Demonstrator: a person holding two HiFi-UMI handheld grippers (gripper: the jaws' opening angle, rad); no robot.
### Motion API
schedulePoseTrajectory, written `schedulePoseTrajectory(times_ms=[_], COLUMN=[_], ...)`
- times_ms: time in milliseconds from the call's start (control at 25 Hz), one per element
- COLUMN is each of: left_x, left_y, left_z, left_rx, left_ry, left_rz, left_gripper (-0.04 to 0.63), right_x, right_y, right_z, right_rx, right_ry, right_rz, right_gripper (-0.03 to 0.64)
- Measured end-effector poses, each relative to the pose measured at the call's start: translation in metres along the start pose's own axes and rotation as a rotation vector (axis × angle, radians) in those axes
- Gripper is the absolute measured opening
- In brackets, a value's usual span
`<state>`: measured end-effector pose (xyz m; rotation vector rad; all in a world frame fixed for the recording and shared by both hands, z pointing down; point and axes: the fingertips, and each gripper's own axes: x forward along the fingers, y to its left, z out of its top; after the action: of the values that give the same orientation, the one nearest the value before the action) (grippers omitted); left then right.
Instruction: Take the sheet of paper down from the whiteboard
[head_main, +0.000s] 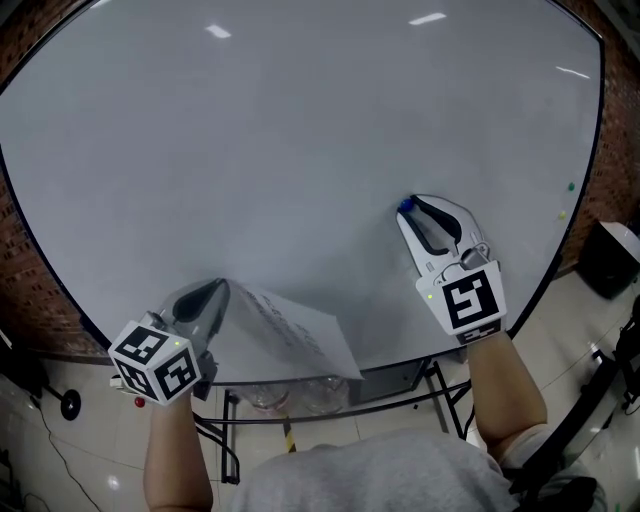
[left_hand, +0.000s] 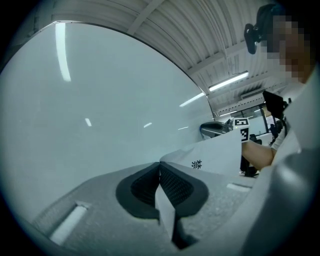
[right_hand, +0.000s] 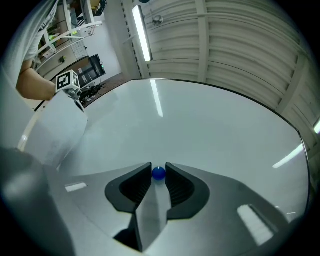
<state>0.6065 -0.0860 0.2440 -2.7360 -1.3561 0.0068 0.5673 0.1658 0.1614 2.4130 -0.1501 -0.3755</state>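
Note:
The white sheet of paper (head_main: 295, 335) with printed text hangs off the lower part of the whiteboard (head_main: 300, 150), its free end curling away from the board. My left gripper (head_main: 222, 290) is shut on the sheet's left edge; in the left gripper view the paper (left_hand: 215, 155) runs out from between the closed jaws of that gripper (left_hand: 160, 167). My right gripper (head_main: 405, 207) is higher and to the right, shut on a small blue round magnet (right_hand: 158, 173) right at the board's surface. The right gripper view shows the paper (right_hand: 60, 130) at far left.
Two small magnets, green (head_main: 571, 186) and yellow (head_main: 562, 214), sit near the board's right edge. The stand's metal legs (head_main: 430, 385) show below the board, over a tiled floor. A dark box (head_main: 610, 255) stands to the right.

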Motion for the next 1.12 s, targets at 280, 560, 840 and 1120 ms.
schedulePoseTrajectory(times_ms=[280,560,840,1120], left_x=[0.009,0.022,0.010,-0.018], left_y=[-0.017,-0.033,-0.063,-0.131], left_z=[-0.007,-0.034,-0.043,-0.041], left_rx=[0.004,-0.008,-0.019,0.002], left_ry=[0.010,0.049,0.040,0.044], left_rz=[-0.061,-0.159,-0.198,-0.211], left_gripper=[0.002,0.002,0.002,0.002], right_x=[-0.006,-0.040,-0.088,-0.152], right_y=[0.003,0.046,0.116,0.158], right_z=[0.003,0.002,-0.045,-0.053], right_rx=[-0.027,0.026,0.250,0.483], right_ry=[0.007,0.032,0.172,0.229], right_rz=[-0.029,0.063,0.186,0.373], right_gripper=[0.179,0.116,0.002,0.002])
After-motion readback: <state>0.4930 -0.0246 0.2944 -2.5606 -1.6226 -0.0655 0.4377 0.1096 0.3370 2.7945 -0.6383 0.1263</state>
